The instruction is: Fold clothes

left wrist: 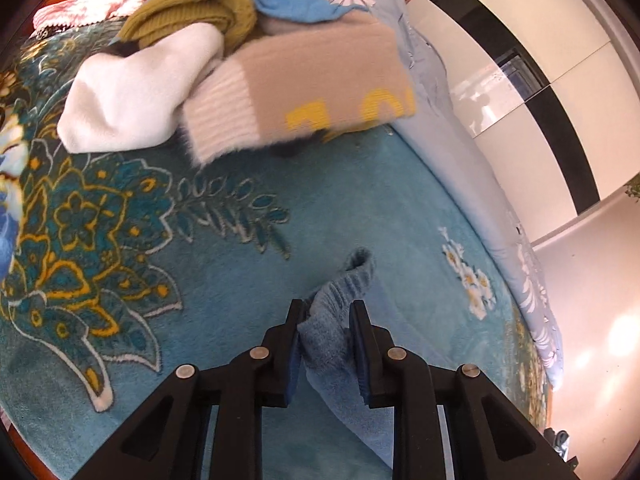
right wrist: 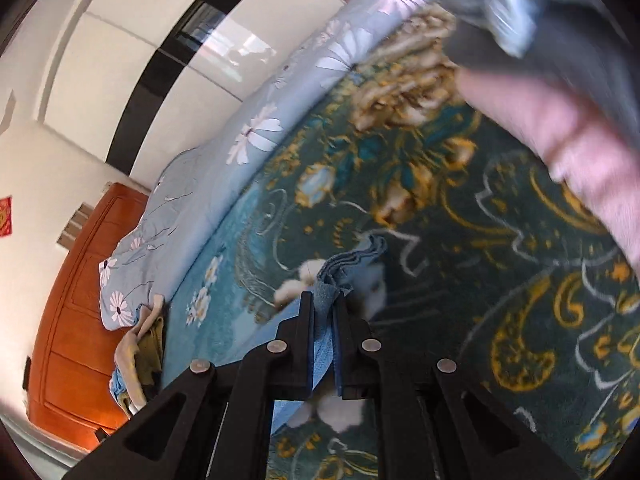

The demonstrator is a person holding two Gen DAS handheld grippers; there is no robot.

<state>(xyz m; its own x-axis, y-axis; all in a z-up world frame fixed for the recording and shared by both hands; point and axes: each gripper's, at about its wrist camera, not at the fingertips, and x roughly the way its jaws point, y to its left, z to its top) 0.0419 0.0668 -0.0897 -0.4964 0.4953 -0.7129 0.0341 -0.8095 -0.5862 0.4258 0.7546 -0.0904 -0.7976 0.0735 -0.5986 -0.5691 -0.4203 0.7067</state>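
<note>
Left gripper (left wrist: 326,308) clamped on blue garment (left wrist: 340,344), right gripper (right wrist: 323,300) likewise, beige sweater (left wrist: 320,80) lettering unreadable

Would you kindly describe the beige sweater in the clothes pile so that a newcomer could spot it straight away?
Start from the teal floral blanket covering the bed and look to the pile of clothes at its far end. The beige sweater lies at the front of that pile, beside a white garment and below an olive knit. It alone bears yellow lettering and a cream ribbed cuff.
</note>
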